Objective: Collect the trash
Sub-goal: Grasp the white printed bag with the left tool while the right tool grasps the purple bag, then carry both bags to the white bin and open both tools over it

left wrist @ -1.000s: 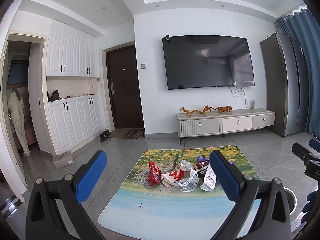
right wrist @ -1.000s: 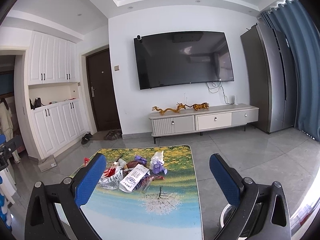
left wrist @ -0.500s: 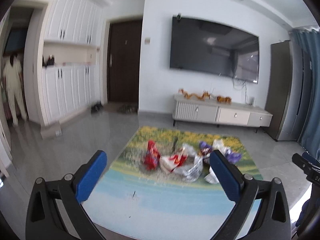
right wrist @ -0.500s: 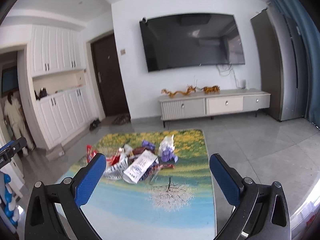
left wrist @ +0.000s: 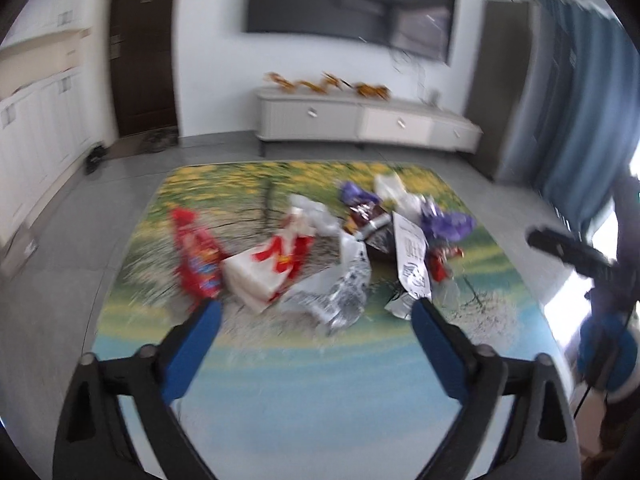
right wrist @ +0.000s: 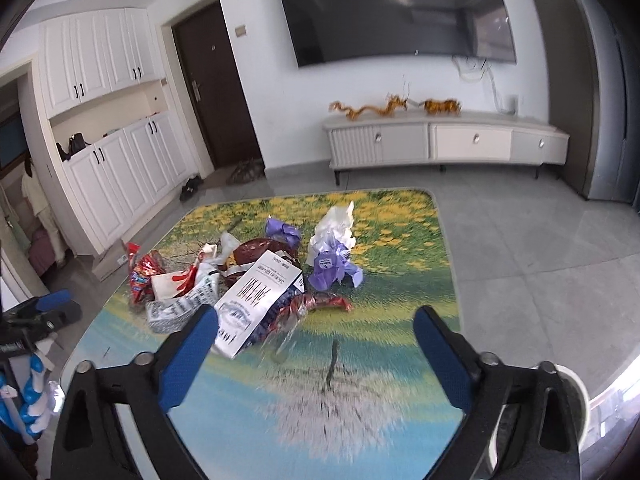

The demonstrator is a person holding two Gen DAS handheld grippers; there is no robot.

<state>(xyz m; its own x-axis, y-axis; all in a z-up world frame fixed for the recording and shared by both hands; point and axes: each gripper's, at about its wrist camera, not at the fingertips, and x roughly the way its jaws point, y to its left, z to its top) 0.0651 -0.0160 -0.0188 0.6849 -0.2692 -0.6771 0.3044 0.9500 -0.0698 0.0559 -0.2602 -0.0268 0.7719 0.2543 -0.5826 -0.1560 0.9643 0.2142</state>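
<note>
Both grippers are tilted downward over a tabletop (right wrist: pixel 400 452) printed with a landscape of yellow flowers and blue water. The left gripper (left wrist: pixel 316 316) has its blue-padded jaws spread wide and closing, with nothing between them; its tips sit just short of the near edge of the trash pile (left wrist: pixel 320 248). The right gripper (right wrist: pixel 316 320) is likewise spread and closing on empty air, its left finger (right wrist: pixel 188 352) overlapping the near end of a white printed carton (right wrist: pixel 256 300). The pile lies in the middle of the tabletop, well apart from every edge. In the right wrist view the carton's long axis runs diagonally, from near left to far right. A red snack packet (right wrist: pixel 142 276) lies at the pile's left end, a purple-and-white wrapper (right wrist: pixel 332 256) stands at the right, and a red wrapper (right wrist: pixel 320 304) stretches crosswise beside the carton. The left wrist view is motion-blurred.
</note>
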